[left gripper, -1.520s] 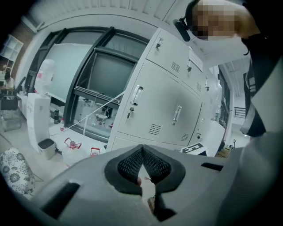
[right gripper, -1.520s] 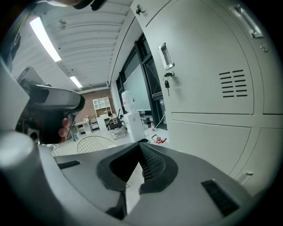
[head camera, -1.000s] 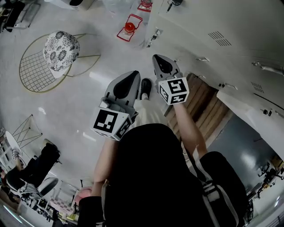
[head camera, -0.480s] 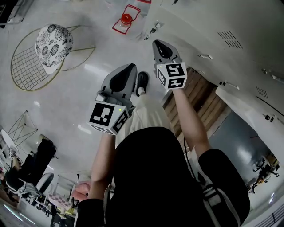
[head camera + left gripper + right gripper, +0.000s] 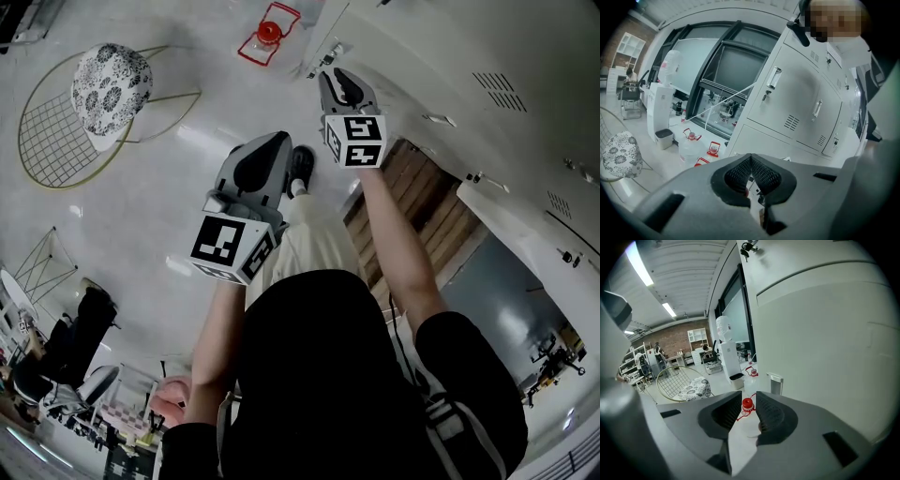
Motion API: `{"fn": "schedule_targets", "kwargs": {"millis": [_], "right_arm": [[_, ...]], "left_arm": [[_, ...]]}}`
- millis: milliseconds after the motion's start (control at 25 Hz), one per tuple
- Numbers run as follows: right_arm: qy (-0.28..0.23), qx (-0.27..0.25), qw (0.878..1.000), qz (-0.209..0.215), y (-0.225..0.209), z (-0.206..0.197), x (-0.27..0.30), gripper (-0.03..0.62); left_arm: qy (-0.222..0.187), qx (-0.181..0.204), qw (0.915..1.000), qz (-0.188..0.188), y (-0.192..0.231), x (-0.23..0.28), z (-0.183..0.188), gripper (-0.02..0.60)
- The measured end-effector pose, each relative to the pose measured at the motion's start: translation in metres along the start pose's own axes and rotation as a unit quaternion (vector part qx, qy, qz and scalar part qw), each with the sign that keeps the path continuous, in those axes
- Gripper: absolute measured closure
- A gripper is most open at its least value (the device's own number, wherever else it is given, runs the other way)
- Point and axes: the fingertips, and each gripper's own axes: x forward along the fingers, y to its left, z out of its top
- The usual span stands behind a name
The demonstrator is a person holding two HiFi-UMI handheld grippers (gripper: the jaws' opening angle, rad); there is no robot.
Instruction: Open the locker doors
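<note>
Locker door (image 5: 825, 333): handle (image 5: 775, 383) not yet gripped.
Right gripper (image 5: 749, 413) opening, empty; left gripper (image 5: 751, 171) clenched, empty. Centre handle between jaws before closing.

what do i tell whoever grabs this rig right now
Left gripper: shut, empty, away from the lockers.
Right gripper: jaws opening, nothing between them, close to a closed door's handle, which sits just right of the jaws.
Done: one locker beside the right arm stands open.
Left: grip that handle and pull the door open, then the other closed doors.
</note>
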Motion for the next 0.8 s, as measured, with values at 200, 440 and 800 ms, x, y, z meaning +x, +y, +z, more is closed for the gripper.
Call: {"fn": "schedule_targets", "kwargs": {"millis": [200,440,800], "right_arm": [[0.003,0.007,1.000,-0.011,-0.008,-0.005,0.013,0.453],[0.004,0.014,1.000,-0.024,-0.014,-0.004,0.026,0.402],[0.017,0.026,0.999,-0.040,-0.020,-0.007,0.046,0.387]], "left_arm": [[0.001,-0.002,1.0000,0.000,0.000,-0.002,-0.003,0.563],[0.004,-0.007,0.9999,0.007,0.005,-0.003,-0.008,0.563],[0.007,-0.012,0.9997,0.018,0.009,-0.009,-0.013,0.563]]}}
